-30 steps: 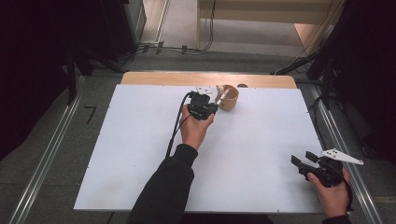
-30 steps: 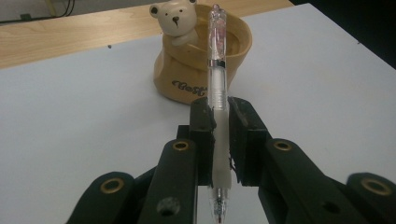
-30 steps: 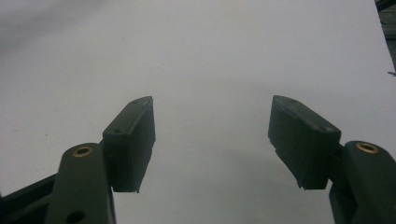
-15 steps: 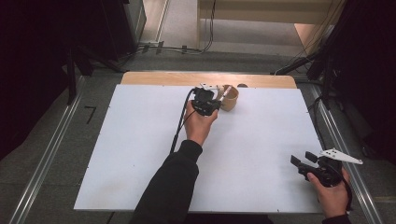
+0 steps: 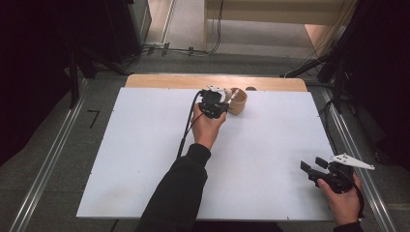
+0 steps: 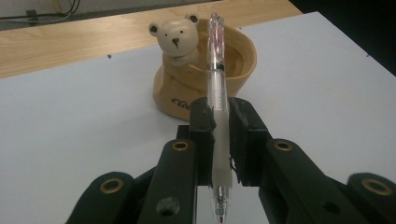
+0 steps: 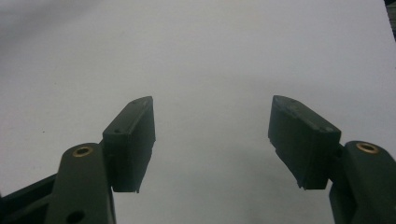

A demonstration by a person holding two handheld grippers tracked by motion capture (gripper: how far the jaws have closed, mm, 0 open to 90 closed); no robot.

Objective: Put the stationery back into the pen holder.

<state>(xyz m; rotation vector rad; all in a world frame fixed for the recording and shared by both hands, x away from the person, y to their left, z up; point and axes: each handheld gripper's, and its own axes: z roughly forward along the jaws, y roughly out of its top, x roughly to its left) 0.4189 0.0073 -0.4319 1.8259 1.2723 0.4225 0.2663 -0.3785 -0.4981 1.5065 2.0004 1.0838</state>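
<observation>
A clear pen [image 6: 217,88] is clamped upright between the jaws of the left gripper [image 6: 219,135], just in front of a wooden bear cup [image 6: 205,79] near the far edge of the white worktop [image 5: 145,145]. The right gripper [image 7: 212,140] is held with jaws spread wide and nothing between them, well apart at the near right corner.

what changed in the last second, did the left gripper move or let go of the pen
Hardly anything. The left gripper has edged a touch nearer the bear cup at the far edge of the table, and its jaws stay shut on the pen, which stands upright in front of the cup. The right gripper stays at the near right corner, jaws open with nothing between them. The cup has not moved.
</observation>
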